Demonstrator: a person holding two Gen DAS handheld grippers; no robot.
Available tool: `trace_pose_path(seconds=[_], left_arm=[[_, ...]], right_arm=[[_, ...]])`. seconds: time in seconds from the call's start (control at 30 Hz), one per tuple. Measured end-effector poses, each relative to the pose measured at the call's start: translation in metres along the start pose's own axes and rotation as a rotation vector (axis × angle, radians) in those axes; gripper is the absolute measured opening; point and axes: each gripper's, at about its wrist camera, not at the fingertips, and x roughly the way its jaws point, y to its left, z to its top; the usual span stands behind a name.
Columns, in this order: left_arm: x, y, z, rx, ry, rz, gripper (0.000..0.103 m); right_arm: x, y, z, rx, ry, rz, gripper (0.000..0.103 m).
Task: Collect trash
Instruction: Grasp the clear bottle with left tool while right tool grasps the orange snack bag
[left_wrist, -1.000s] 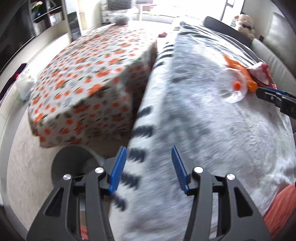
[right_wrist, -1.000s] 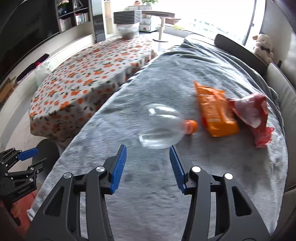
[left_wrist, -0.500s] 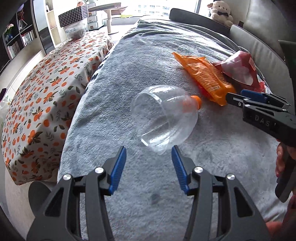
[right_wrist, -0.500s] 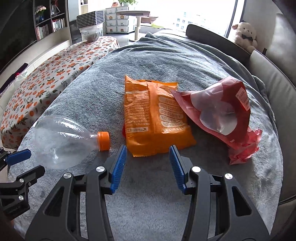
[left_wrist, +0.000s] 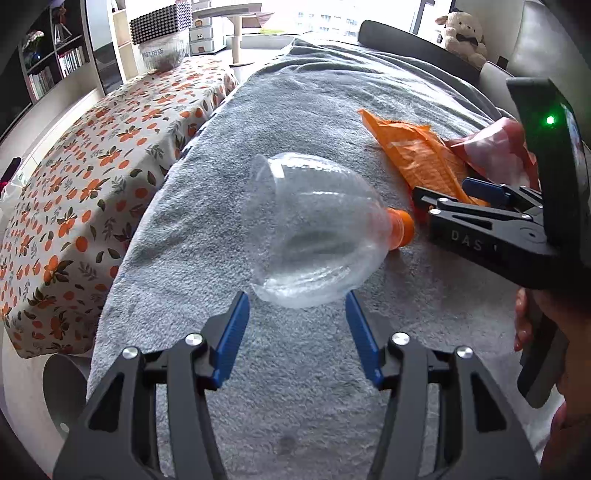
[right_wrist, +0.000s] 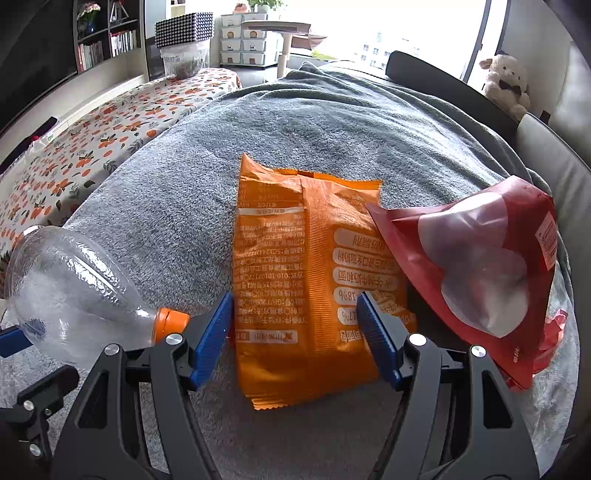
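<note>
Trash is spread on the grey blanket (right_wrist: 332, 122): a clear bottle (left_wrist: 310, 236) to the left, an orange packet (right_wrist: 314, 280) in the middle, a red bag (right_wrist: 480, 266) to the right. The right gripper (right_wrist: 295, 325), whose jaws have just been opening, is spread astride the packet's near end without pinching it. The left gripper (left_wrist: 295, 325) is spread just short of the bottle. Each should be eased further on before being closed.

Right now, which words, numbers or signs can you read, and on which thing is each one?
"DAS": on the right gripper, rest hidden.
"18%": upside down on the orange packet.
Other packet print: too small, inverted.
Red bag label: unreadable.
Bottle: no text.
</note>
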Motion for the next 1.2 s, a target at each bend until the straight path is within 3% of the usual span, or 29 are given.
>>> trace_pose_path(seconds=[0.13,0.37,0.5,0.7,0.73,0.8,0.97,1.2], left_arm=[[-0.005,0.01,0.0,-0.05,-0.016,-0.004,0.055],[0.009,0.009,0.007,-0.049,-0.003,-0.012,0.055],[0.003,0.012,0.01,-0.052,-0.046,-0.061,0.073],[0.006,0.001,0.022,0.02,-0.068,-0.074,0.072],[0.006,-0.001,0.022,0.032,-0.072,-0.076,0.07],[0.005,-0.005,0.021,0.055,-0.072,-0.087,0.058],[0.001,-0.013,0.014,0.109,-0.091,-0.078,0.044],[-0.008,-0.022,0.011,0.138,-0.104,-0.114,0.018]], right_arm=[[0.002,0.003,0.001,-0.019,0.001,-0.01,0.067],[0.004,0.002,0.002,-0.016,0.003,-0.01,0.067],[0.004,0.001,0.003,-0.011,0.006,-0.002,0.067],[0.004,0.0,0.004,-0.003,0.012,0.003,0.067],[0.005,-0.001,0.004,-0.004,0.014,0.004,0.067],[0.004,0.0,0.004,-0.005,0.015,0.003,0.067],[0.004,0.001,0.004,-0.012,0.016,0.001,0.063],[0.002,0.003,0.002,-0.023,0.017,-0.029,0.035]])
